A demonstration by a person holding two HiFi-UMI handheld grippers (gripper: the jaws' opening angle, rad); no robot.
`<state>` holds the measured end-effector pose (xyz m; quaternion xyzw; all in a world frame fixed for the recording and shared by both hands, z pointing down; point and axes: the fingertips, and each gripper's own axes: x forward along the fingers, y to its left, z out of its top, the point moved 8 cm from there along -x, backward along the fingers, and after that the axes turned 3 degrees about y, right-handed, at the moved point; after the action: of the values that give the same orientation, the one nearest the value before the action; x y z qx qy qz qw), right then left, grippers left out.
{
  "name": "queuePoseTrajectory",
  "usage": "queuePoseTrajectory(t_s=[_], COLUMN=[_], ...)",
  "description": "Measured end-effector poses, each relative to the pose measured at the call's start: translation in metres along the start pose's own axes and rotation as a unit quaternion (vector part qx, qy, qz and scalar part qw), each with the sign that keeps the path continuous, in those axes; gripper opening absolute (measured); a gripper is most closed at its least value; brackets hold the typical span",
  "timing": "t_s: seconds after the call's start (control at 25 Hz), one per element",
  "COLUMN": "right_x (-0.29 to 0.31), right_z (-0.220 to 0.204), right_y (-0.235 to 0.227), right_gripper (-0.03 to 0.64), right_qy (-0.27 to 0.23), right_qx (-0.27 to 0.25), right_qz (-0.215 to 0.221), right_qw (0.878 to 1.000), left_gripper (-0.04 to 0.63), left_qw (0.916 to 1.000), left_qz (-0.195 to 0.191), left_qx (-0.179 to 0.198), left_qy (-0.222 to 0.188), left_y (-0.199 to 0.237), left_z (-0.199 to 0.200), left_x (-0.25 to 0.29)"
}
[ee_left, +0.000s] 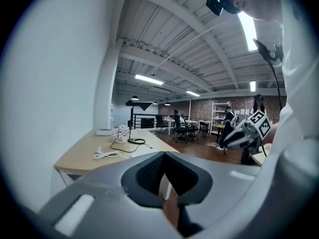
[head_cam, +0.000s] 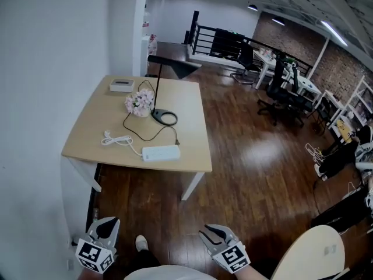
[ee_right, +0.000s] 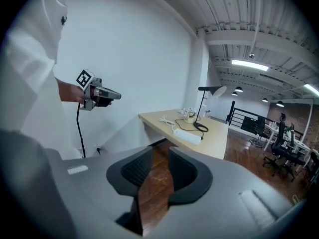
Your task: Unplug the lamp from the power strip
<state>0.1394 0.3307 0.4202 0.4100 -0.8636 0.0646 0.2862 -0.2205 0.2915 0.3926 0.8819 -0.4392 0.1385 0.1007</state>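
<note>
Left tongs (head_cam: 106, 226) are closed and empty; right tongs (head_cam: 213, 233) are slightly parted and empty. Both are well away from the desk (head_cam: 87, 127), where the lamp (head_cam: 173, 66) cord reaches the strip (head_cam: 161, 153).

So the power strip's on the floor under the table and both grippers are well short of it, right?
Not quite: the power strip lies on the table, near its front edge, as the head view shows. The left gripper and right gripper are indeed well short of it.

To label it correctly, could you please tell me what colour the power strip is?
White; the power strip shows best in the head view.
</note>
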Motion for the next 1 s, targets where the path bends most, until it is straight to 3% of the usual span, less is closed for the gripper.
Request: queuePoseTrajectory(t_s=[0.2, 0.4, 0.72, 1.0], right_x=[-0.049, -0.088, -0.108, -0.09], right_z=[-0.038, -0.053, -0.055, -0.019], right_y=[0.025, 0.038, 0.071, 0.115], right_gripper=[0.104, 0.103, 0.104, 0.104], right_qy=[-0.01, -0.028, -0.035, -0.076], right_qx=[0.019, 0.046, 0.053, 0.074], right_qz=[0.03, 0.02, 0.012, 0.013], right_qw=[0.999, 0.998, 0.998, 0.994], left_gripper=[0.006, 0.006, 0.006, 0.006], left_qw=[0.9996, 0.9976, 0.9963, 0.9973], left_qz=[-0.028, -0.064, -0.084, -0.073], left_qx=[-0.01, 0.008, 0.021, 0.004], left_qy=[0.001, 0.023, -0.003, 0.005], left_y=[-0.099, -0.139, -0.144, -0.105], left_z=[-0.007, -0.008, -0.005, -0.026], left_x=[-0.028, -0.039, -0.067, -0.124])
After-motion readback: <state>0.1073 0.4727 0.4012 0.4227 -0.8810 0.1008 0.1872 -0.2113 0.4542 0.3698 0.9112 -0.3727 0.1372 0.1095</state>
